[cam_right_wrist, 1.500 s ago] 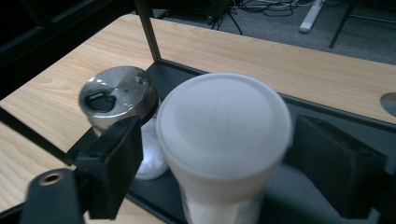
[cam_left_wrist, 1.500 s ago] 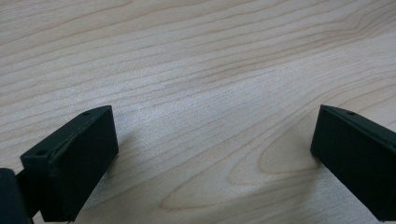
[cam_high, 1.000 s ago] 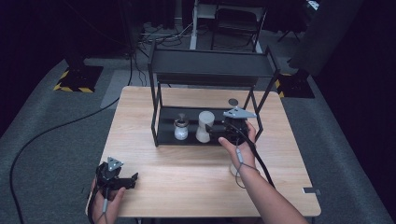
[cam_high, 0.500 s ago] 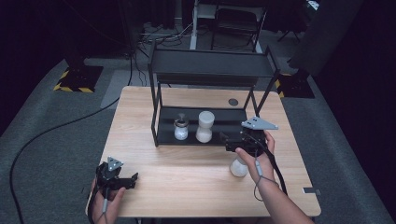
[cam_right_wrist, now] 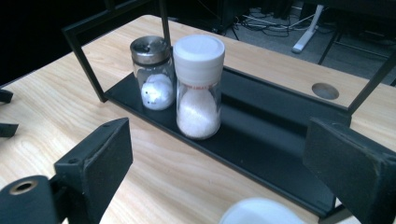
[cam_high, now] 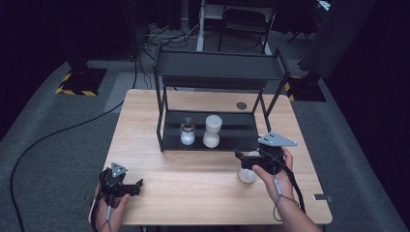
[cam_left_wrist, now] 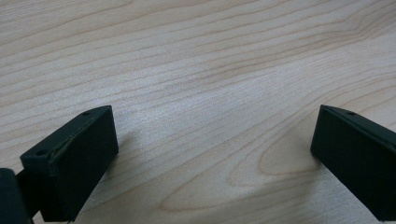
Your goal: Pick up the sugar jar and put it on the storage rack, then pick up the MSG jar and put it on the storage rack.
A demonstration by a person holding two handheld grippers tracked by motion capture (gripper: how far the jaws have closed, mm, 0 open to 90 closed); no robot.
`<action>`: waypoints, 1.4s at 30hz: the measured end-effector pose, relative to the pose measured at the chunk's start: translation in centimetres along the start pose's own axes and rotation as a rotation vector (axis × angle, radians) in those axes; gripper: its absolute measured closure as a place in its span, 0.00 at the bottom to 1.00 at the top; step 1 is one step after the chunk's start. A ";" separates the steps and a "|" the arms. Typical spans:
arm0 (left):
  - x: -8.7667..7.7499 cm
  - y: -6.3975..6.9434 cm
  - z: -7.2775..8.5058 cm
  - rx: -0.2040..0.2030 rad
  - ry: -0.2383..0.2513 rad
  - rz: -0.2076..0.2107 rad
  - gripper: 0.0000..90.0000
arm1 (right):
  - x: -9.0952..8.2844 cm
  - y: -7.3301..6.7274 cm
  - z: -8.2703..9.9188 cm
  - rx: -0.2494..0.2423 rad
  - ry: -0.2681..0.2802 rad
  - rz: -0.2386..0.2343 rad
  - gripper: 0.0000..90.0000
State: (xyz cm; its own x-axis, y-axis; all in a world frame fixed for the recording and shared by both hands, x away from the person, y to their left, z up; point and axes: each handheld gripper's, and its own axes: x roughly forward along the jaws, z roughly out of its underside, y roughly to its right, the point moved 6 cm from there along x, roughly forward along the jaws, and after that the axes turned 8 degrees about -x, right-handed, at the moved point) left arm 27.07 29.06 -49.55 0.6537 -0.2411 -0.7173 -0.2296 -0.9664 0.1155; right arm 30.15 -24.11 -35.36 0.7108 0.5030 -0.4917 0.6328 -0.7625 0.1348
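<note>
Pulled back from the rack since the earlier frame, the right gripper [cam_high: 244, 162] now hangs over the near right part of the table [cam_high: 193, 193], just in front of the shelf. Its jaws have just been opening and stand wide apart with nothing between them.

Directly below it, on the bare wood just in front of the rack, stands a white-capped jar [cam_high: 247, 174]; in the right gripper view its lid [cam_right_wrist: 259, 212] shows at the bottom edge, under the spread jaws. By the look of it, this jar is the next to be picked up.

At the near left corner the left gripper [cam_high: 124, 187] rests low over the wood, jaws wide open and empty, taking no part.

Farther off, on the lower shelf of the black rack [cam_high: 241, 130], 2 jars stand upright and just beside each other: a tall white-lidded jar [cam_right_wrist: 198, 86] and a smaller metal-capped shaker [cam_right_wrist: 152, 72]. So 2 containers seem placed and 1 is left; the top shelf looks bare.
</note>
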 end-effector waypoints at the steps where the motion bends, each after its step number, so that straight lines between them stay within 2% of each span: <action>1: 0.0 0.0 0.0 0.000 0.000 0.000 0.00 | -0.1 0.0 0.1 0.002 -0.001 -0.001 0.09; 11: 0.0 0.0 0.0 0.000 0.000 0.000 0.00 | -1.2 0.2 1.8 0.010 -0.009 0.001 0.07; 15: 0.0 0.0 0.0 0.000 0.000 0.000 0.00 | -1.3 0.3 2.7 0.008 -0.015 0.018 0.07; 23: 0.0 0.0 0.0 0.000 0.000 0.000 0.00 | -0.8 0.6 4.7 0.010 -0.042 0.027 0.07; 36: 0.0 0.0 0.0 -0.001 -0.001 -0.003 0.00 | 0.1 0.8 6.5 0.028 -0.087 0.021 0.07; 42: 0.0 0.0 0.0 0.000 -0.002 -0.001 0.00 | 1.1 0.7 7.0 0.032 -0.098 0.021 0.13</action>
State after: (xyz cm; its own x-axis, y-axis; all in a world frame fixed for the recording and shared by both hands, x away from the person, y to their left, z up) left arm 27.08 29.02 -49.52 0.6529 -0.2395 -0.7185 -0.2288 -0.9667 0.1143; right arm 29.25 -26.92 -41.80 0.6894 0.4456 -0.5711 0.6067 -0.7859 0.1192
